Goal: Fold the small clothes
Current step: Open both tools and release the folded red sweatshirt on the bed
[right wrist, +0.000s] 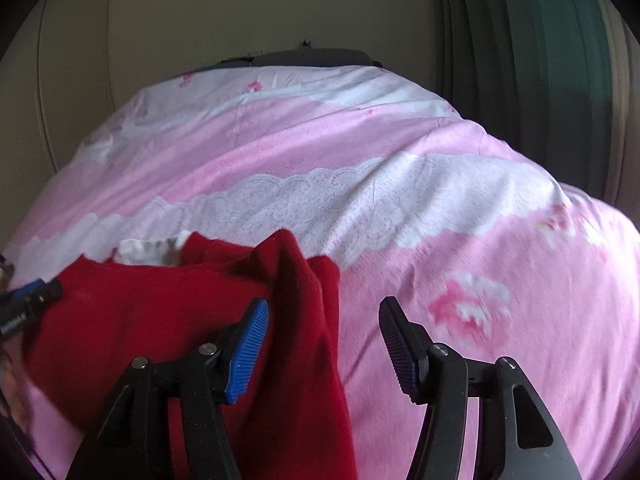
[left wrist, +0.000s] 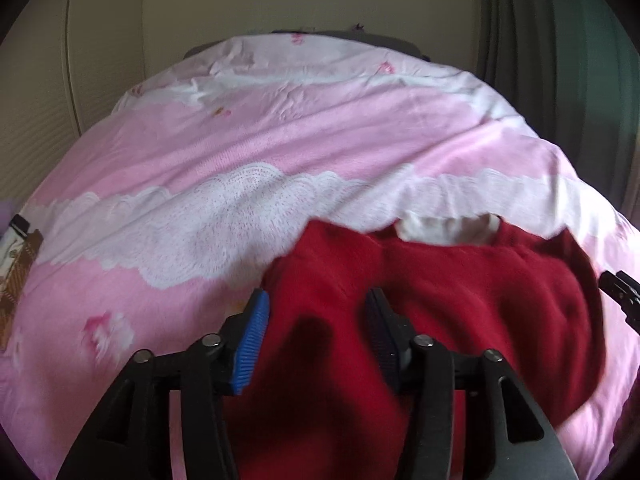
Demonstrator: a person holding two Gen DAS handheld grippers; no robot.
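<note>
The red garment [left wrist: 440,300] lies rumpled on the pink quilt [left wrist: 200,152]. Both the left gripper [left wrist: 316,344] and the right gripper [right wrist: 324,348] gape, holding nothing. Risk: a bite taking quilt along with the garment, because the cloth bunches.

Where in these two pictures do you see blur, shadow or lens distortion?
Left wrist view: the red knitted garment is smeared along its far edge, with a dark shadow between the open left gripper fingers. Right wrist view: the pink flowered bedcover bulges from the fisheye and its near flower print is blurred.
</note>
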